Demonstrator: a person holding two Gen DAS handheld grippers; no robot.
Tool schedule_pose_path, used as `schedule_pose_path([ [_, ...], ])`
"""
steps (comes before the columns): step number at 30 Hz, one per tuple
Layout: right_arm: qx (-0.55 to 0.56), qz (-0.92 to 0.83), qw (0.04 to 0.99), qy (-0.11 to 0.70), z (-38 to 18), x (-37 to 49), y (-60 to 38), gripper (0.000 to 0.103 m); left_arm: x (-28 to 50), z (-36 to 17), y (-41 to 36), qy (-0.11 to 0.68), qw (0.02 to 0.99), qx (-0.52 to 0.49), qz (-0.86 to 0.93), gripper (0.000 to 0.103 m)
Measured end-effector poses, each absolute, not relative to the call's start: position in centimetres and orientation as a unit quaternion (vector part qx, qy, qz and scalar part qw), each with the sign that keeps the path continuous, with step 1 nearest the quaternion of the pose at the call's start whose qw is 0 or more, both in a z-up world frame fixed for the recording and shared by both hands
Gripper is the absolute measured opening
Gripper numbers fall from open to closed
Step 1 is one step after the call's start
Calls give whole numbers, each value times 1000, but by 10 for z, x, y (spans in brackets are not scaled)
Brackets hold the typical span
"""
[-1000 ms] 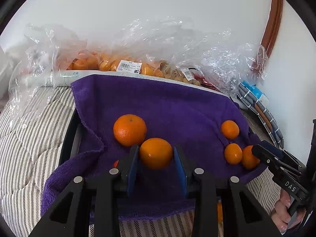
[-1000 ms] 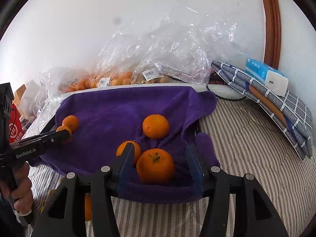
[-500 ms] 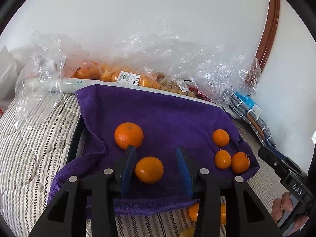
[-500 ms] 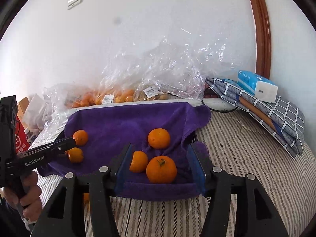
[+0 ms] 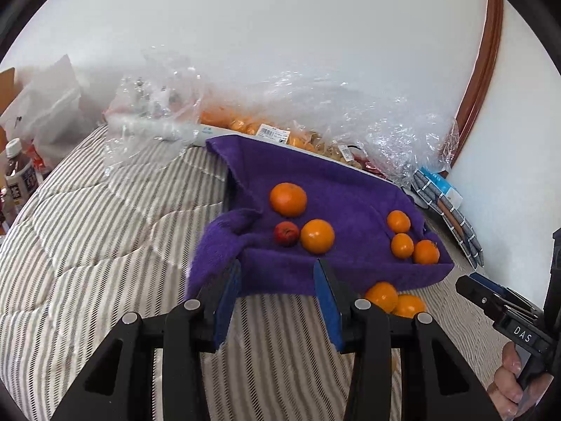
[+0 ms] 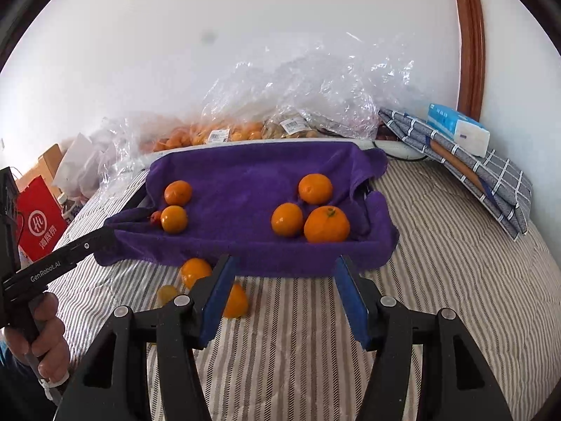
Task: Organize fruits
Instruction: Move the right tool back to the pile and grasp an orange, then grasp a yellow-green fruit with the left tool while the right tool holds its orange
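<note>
On the striped bedding (image 6: 438,280), just before the purple towel (image 6: 245,175): loose oranges (image 6: 194,272). Round, firm, roll-prone; grip across widest girth. Left gripper (image 5: 277,293) parted, empty; right gripper (image 6: 285,287) opening, empty.

A fuzzy matt purple terry towel (image 6: 245,175) bears smooth glossy orange mandarins (image 6: 326,224), with crinkled shiny clear plastic bags (image 6: 315,84) beyond on striped quilted cloth bedding (image 6: 438,263).

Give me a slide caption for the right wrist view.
Right gripper opening, empty, before purple towel holding five oranges.
</note>
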State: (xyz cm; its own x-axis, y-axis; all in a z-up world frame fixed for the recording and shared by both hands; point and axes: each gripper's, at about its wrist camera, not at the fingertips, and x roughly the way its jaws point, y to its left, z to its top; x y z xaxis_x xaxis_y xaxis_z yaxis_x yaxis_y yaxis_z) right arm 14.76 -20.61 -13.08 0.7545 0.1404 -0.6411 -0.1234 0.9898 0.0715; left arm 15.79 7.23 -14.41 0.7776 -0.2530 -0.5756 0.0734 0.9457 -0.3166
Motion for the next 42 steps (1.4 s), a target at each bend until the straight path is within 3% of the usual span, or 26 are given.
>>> schedule_pose_path([
  [23, -35, 118, 903, 412, -180, 177, -160, 45, 146, -156, 82, 349, 927, -119, -64, 44],
  [30, -45, 117, 899, 421, -183, 178, -157, 35, 147, -156, 73, 355, 925, -107, -87, 44],
  [42, -22, 76, 912, 404, -176, 148, -185, 35, 139, -158, 68, 361, 920, -109, -110, 44],
])
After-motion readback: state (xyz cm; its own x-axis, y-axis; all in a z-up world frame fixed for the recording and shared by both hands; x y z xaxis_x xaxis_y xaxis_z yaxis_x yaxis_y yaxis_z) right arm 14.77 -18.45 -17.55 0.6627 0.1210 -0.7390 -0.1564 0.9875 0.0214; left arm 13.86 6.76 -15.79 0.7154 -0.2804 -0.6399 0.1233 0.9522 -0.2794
